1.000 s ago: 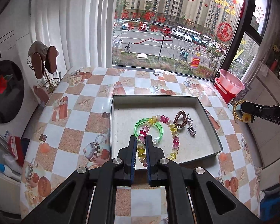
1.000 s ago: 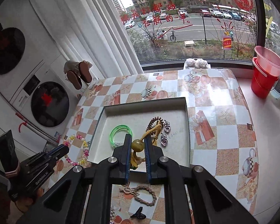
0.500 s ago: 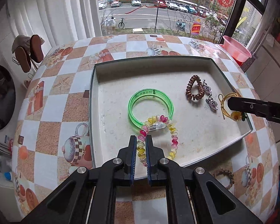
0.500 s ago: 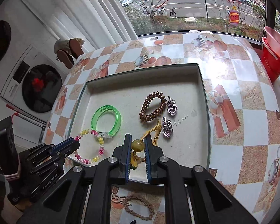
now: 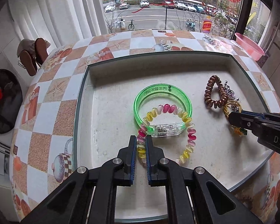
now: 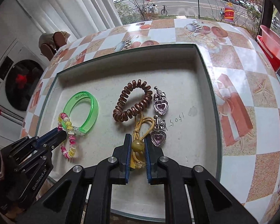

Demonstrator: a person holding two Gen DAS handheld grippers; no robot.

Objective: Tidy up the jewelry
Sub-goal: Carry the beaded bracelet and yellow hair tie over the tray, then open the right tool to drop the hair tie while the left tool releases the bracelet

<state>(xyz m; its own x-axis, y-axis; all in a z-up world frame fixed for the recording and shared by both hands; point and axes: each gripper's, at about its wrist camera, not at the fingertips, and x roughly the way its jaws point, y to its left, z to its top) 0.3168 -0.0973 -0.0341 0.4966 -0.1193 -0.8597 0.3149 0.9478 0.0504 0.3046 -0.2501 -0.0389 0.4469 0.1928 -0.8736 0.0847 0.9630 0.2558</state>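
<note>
A shallow grey tray (image 5: 80, 112) (image 6: 211, 85) lies on the checkered table. My left gripper (image 5: 141, 140) (image 6: 62, 134) is shut on a pink-and-yellow spiral hair tie (image 5: 188, 128) (image 6: 70, 143), whose loop rests on the tray floor and overlaps a green bangle (image 5: 149, 93) (image 6: 92, 102). My right gripper (image 6: 137, 139) (image 5: 231, 116) is shut on a yellow cord hair tie with an amber bead (image 6: 138, 145) (image 5: 231, 105), low over the tray. A brown spiral hair tie (image 5: 215, 93) (image 6: 132, 100) and two purple heart earrings (image 6: 160, 106) (image 6: 158, 137) lie beside it.
A pink basin (image 5: 249, 45) and red bucket (image 6: 272, 46) stand at the right by the window. Washing machines (image 6: 22, 84) and a pair of slippers (image 5: 32, 54) are at the left, past the table's edge. Curtains hang behind.
Both grippers have come down toward the tray, each keeping hold of its hair tie. The spiral tie now lies across the green bangle, and the yellow tie sits beside the earrings.
</note>
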